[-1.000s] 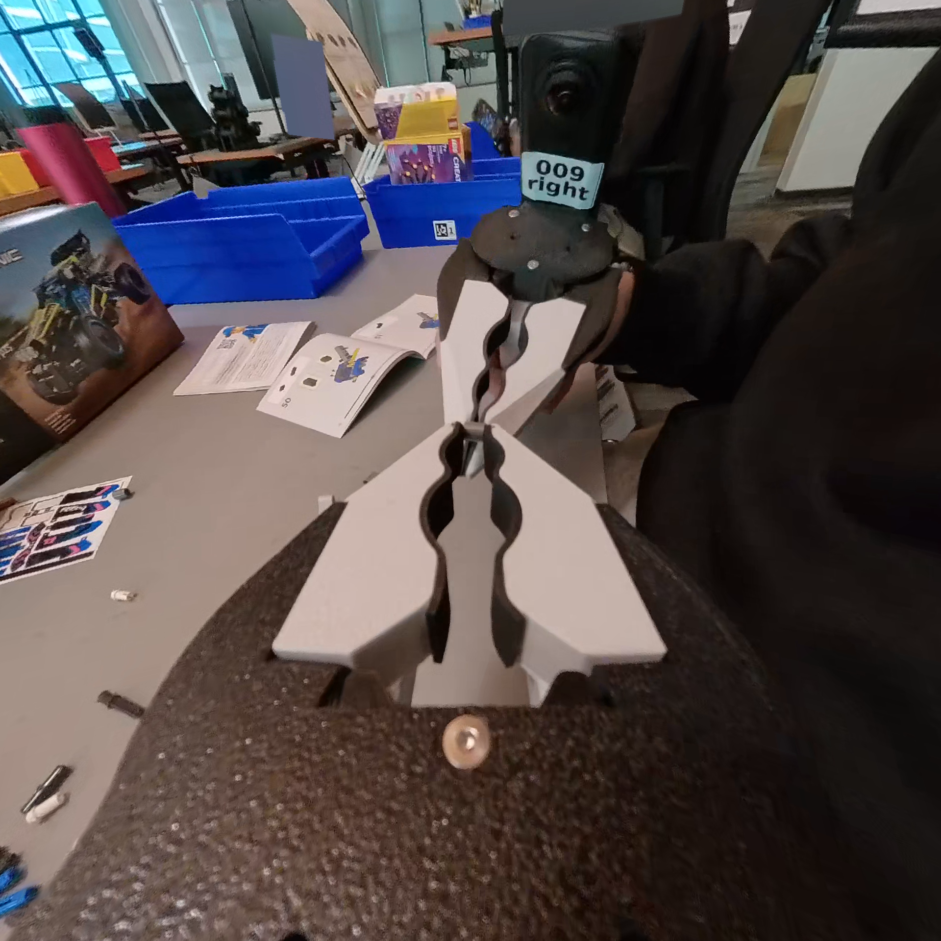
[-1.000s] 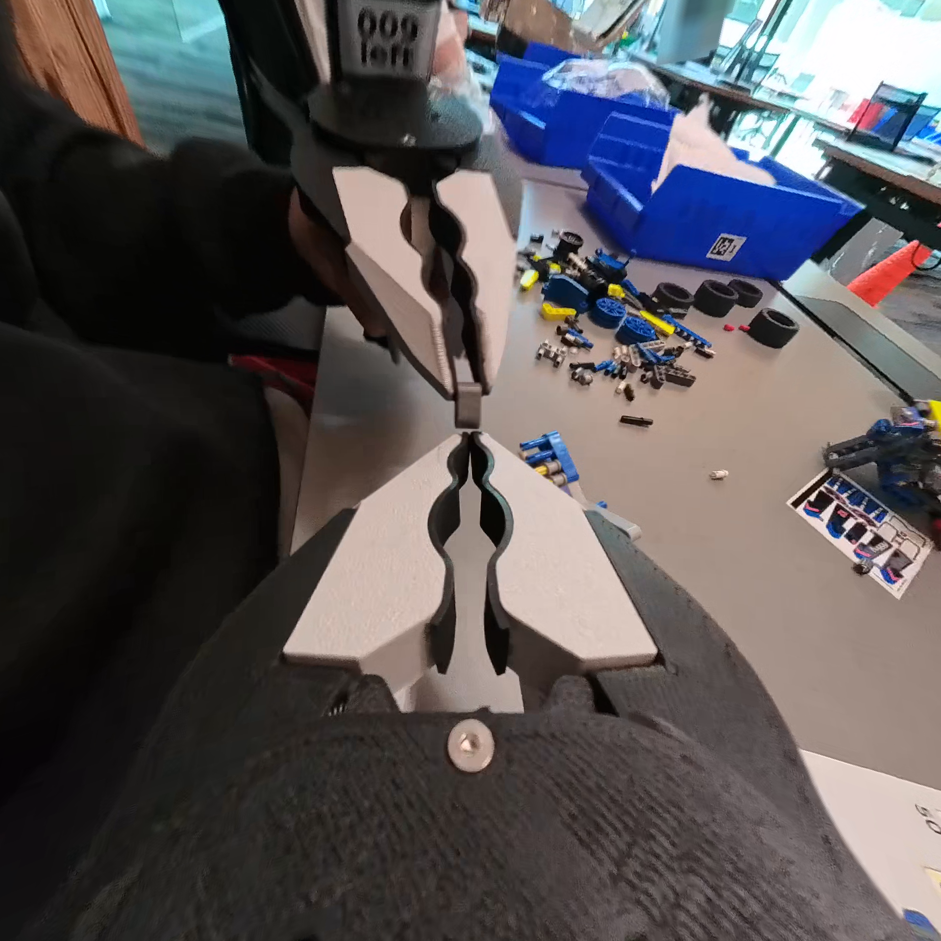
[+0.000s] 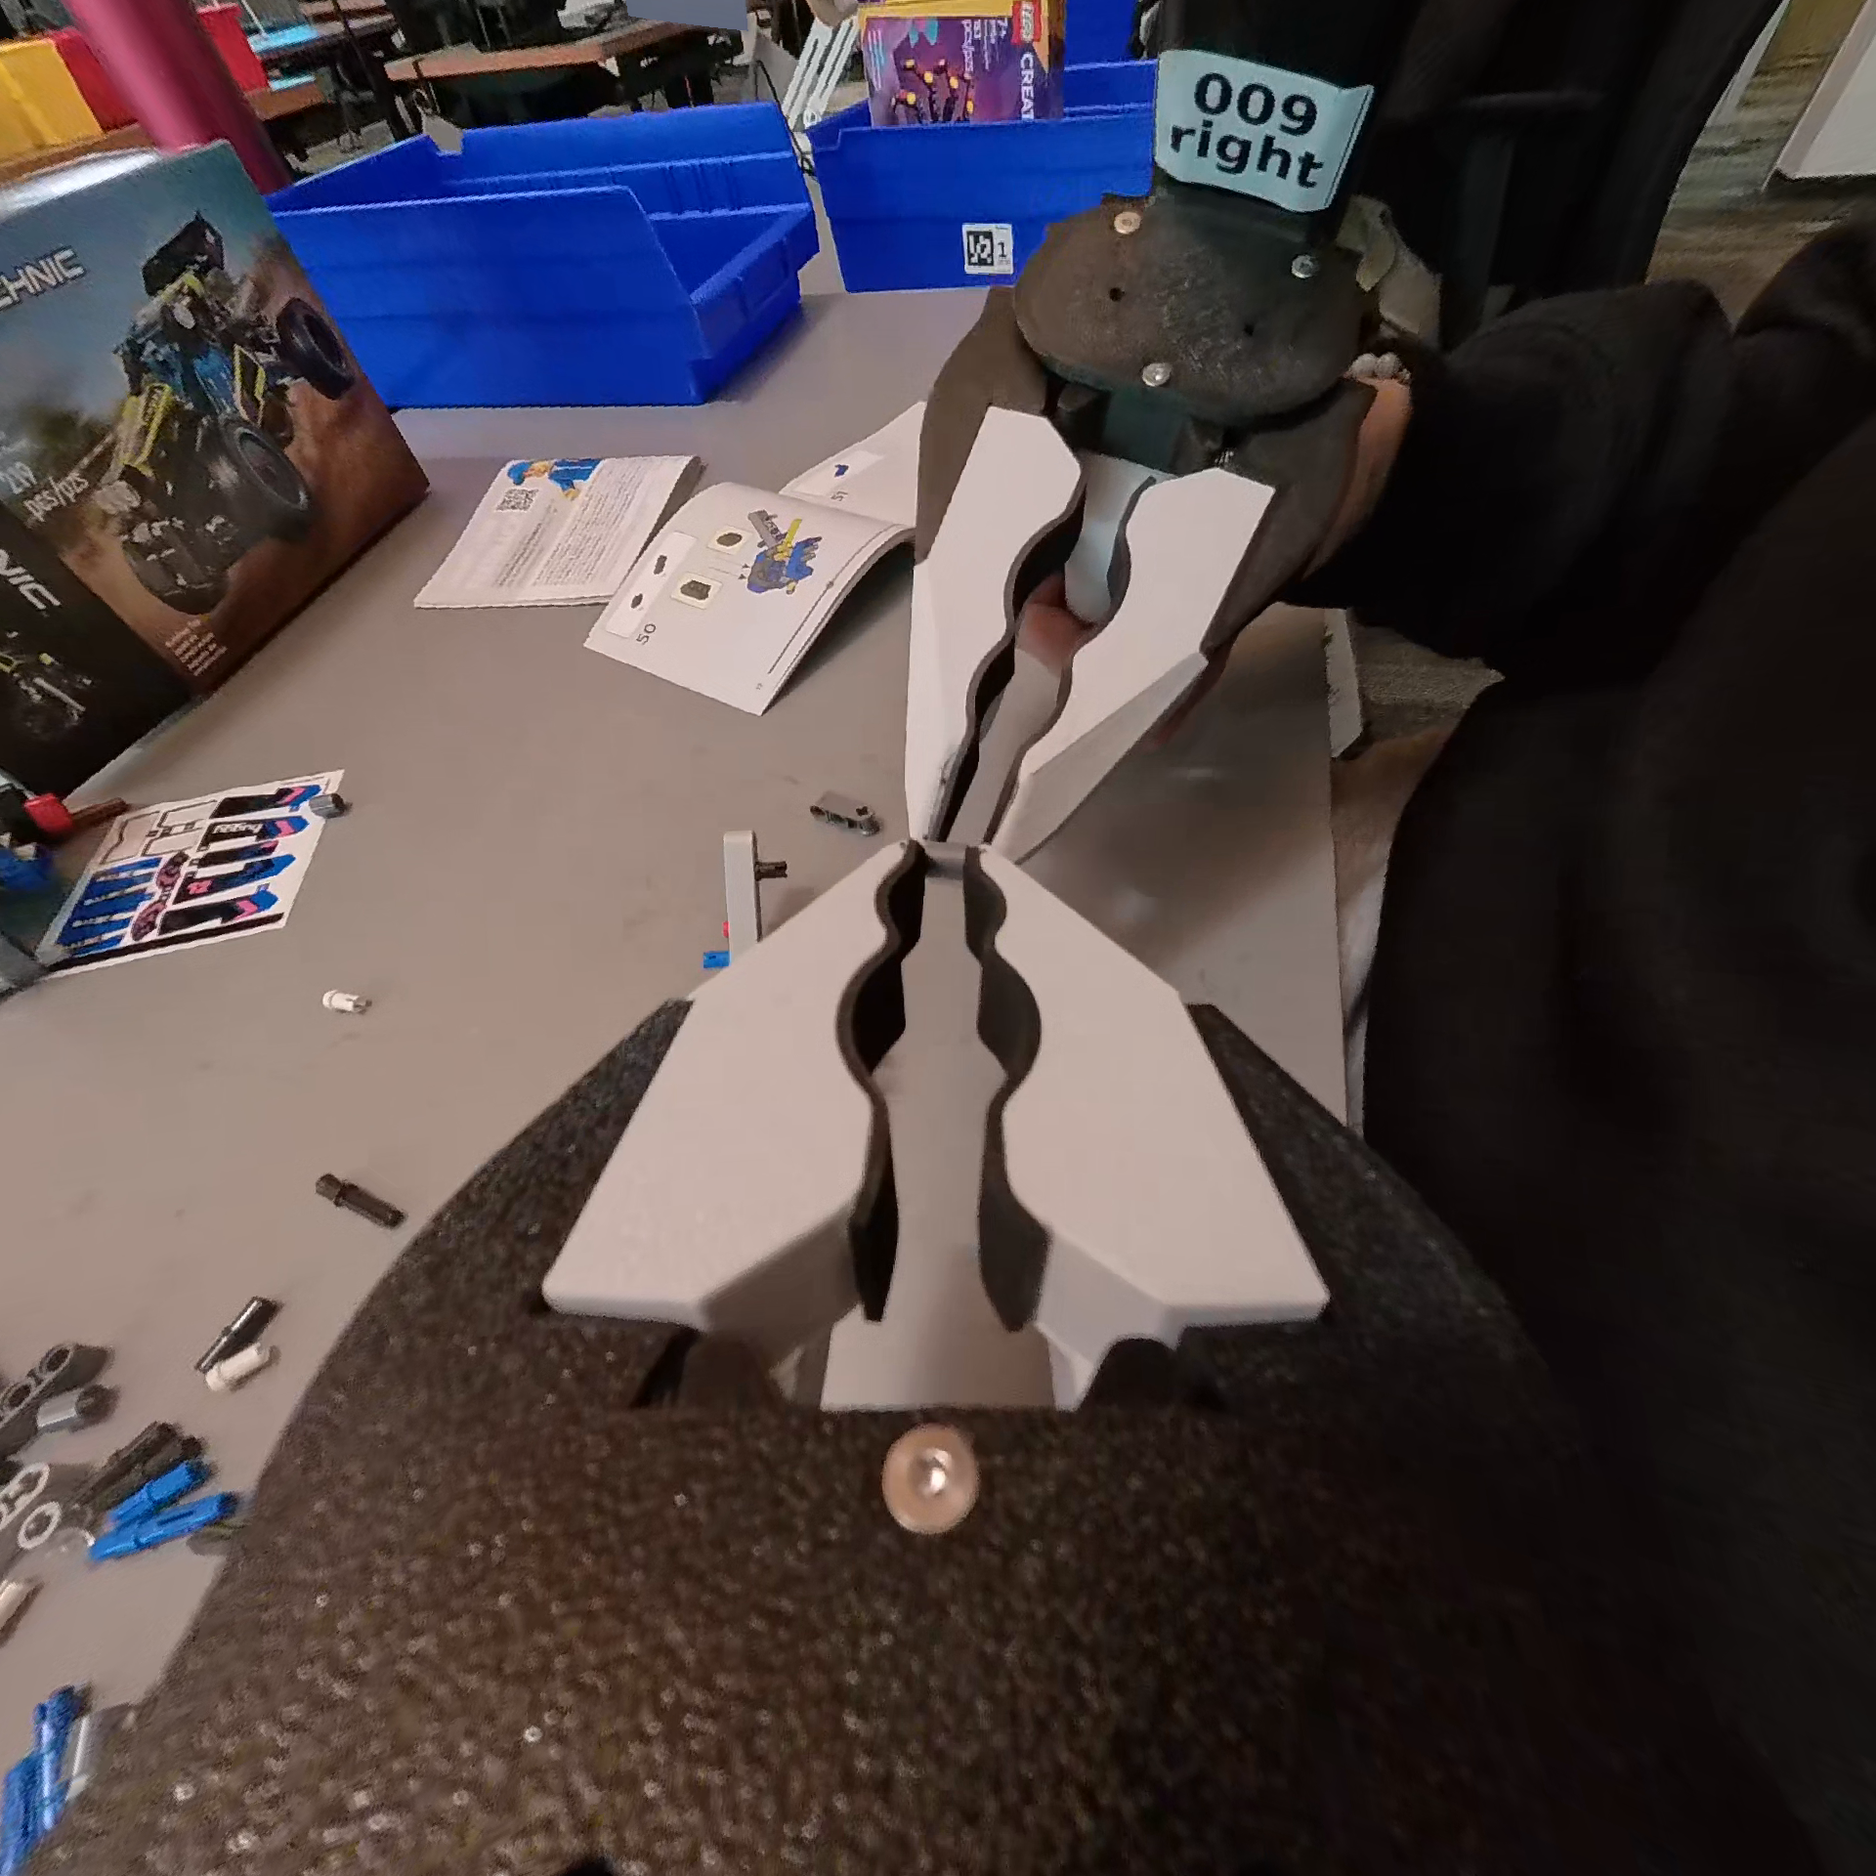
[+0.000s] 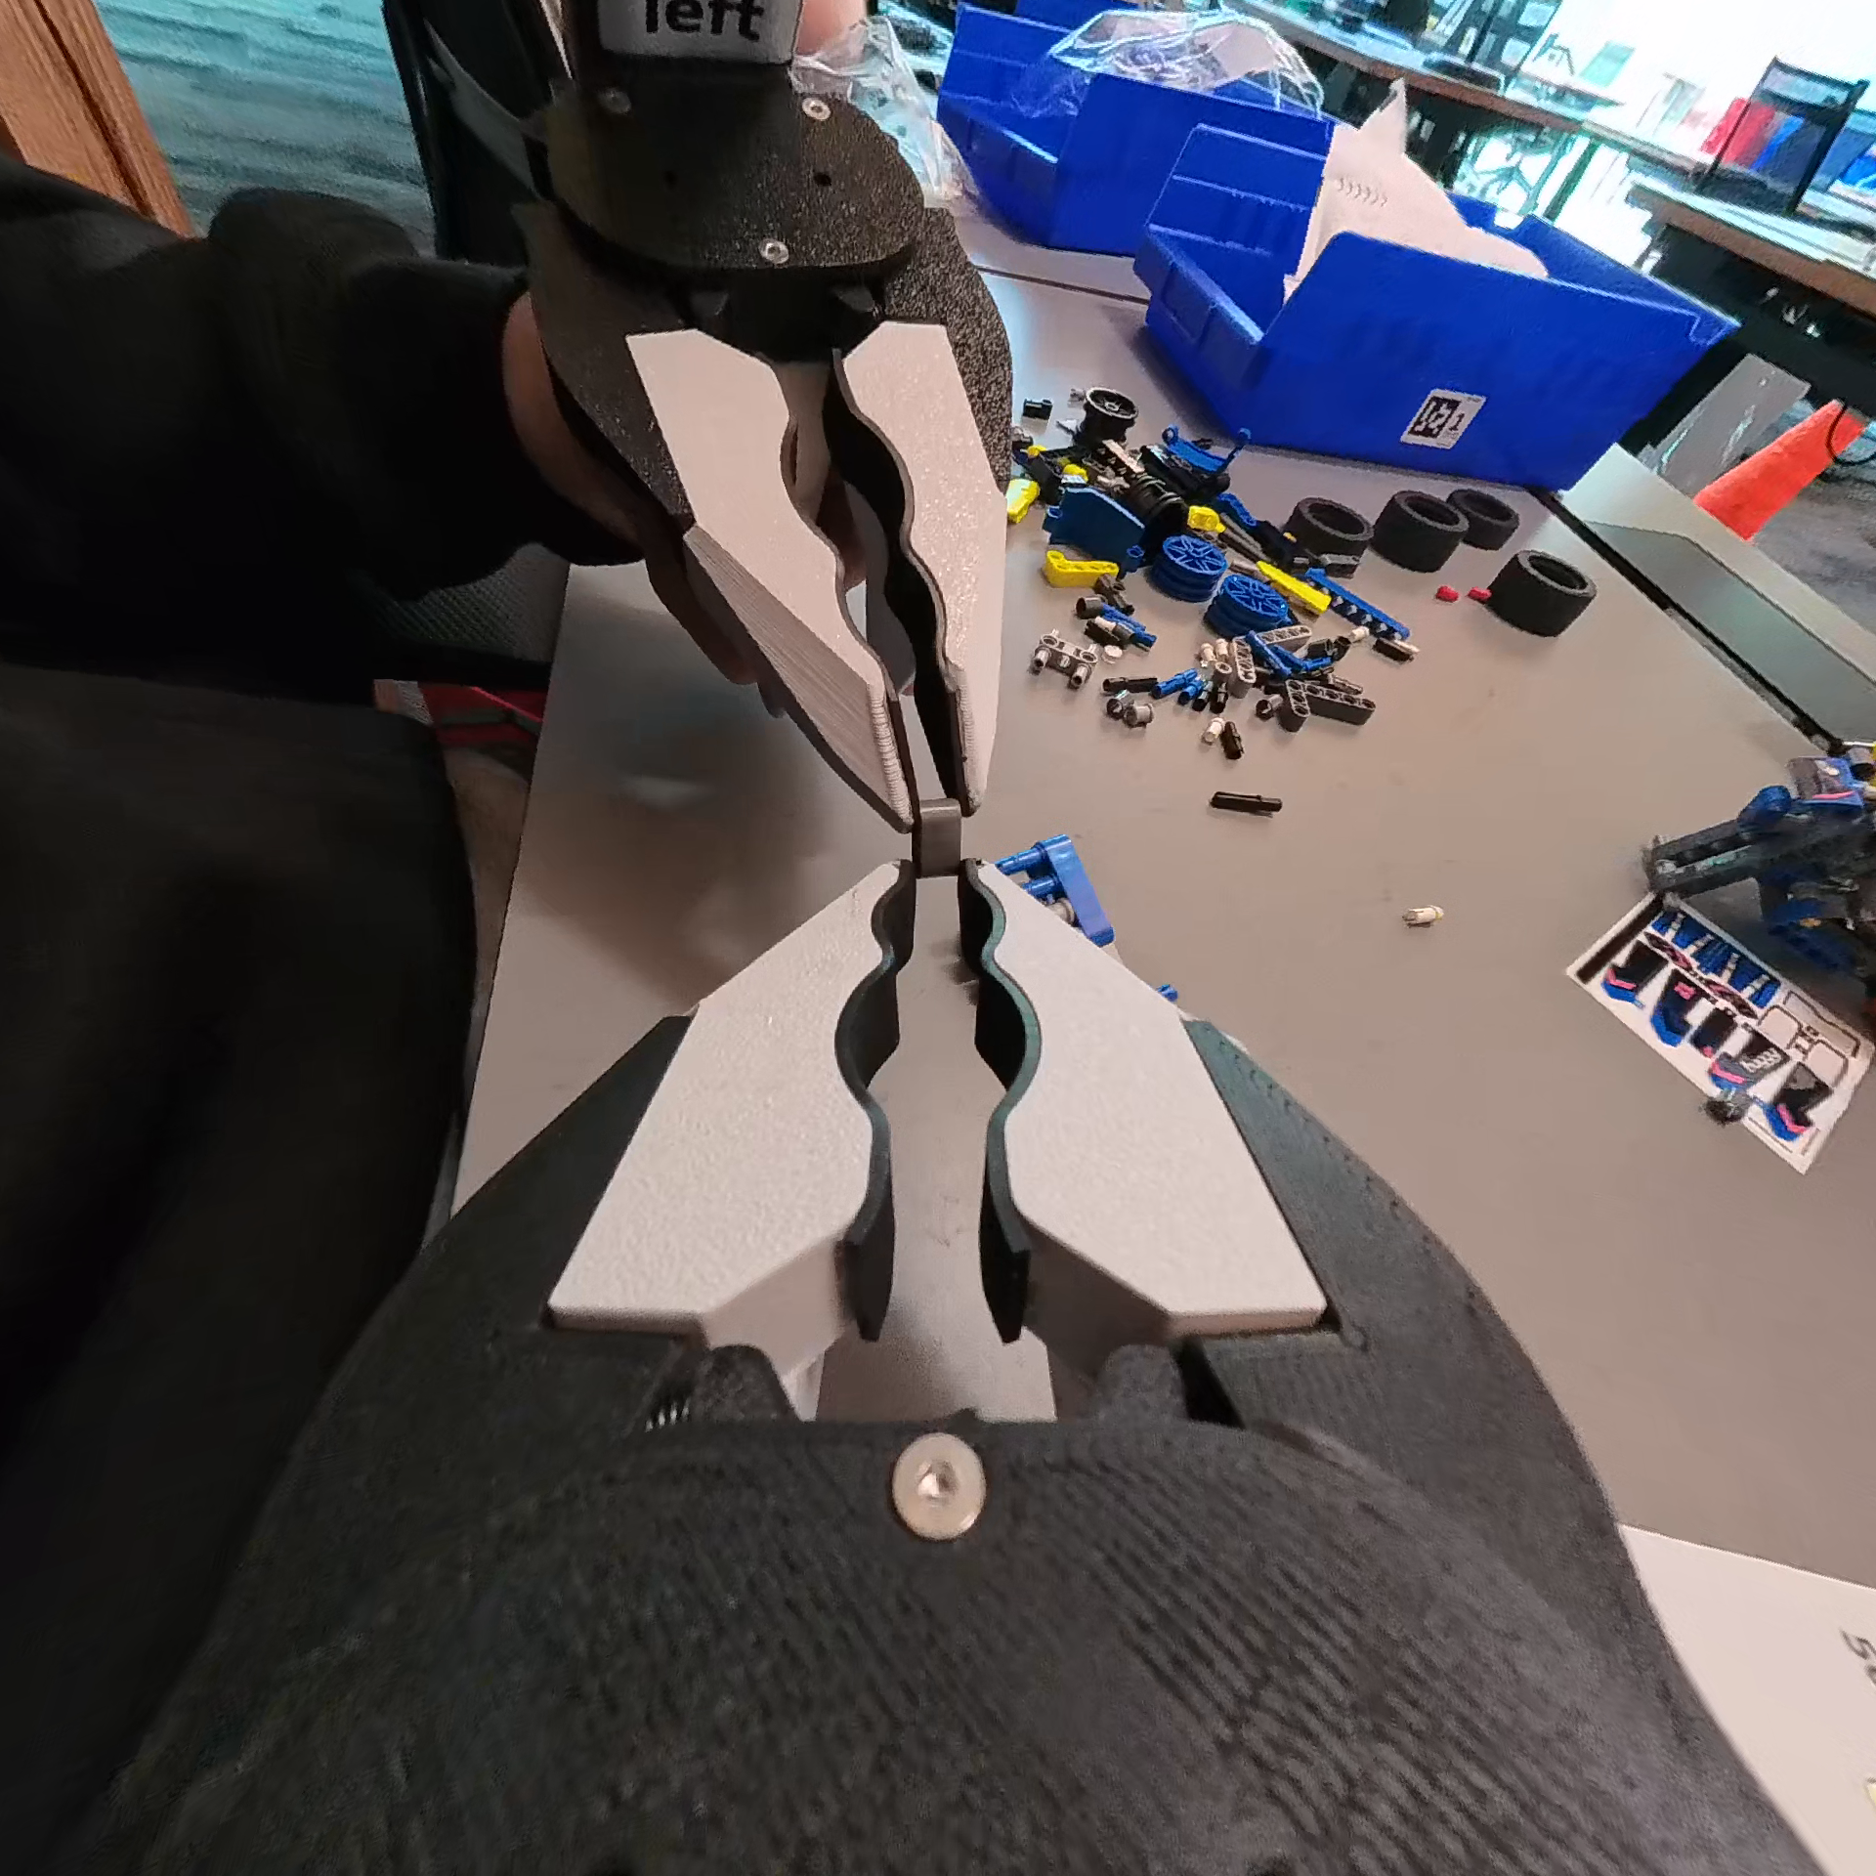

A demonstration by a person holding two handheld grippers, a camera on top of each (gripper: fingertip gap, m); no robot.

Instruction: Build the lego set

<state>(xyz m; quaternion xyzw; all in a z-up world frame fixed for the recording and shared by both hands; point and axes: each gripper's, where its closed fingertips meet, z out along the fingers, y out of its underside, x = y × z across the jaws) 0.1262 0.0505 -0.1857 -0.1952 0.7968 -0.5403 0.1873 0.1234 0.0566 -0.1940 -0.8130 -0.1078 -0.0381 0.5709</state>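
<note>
1. Above the counter (image 4: 1523,1015), near its front edge, we hold both tools tip to tip: the left tool (image 4: 936,802) and the right tool (image 4: 934,875) each pinch an end of one small grey piece (image 4: 937,834).
2. A second ago only the left tool gripped that piece, with the right tool's tips just short of it; now the right tool has closed onto its free end, so both are clamped on it.
3. We judge this a handover or regrip, to turn the piece for fitting; the build has far to go.
4. Both tools also sit lower and closer to the counter than before, so more of it shows.
5. Loose parts (image 4: 1218,629) and four tyres (image 4: 1421,528) lie well apart from us; the part-built model (image 4: 1787,863) stands by the sticker sheet (image 4: 1726,1035).
6. The open manual (image 3: 751,589) and a grey beam (image 3: 741,883) lie on the counter beyond the left tool.
</note>
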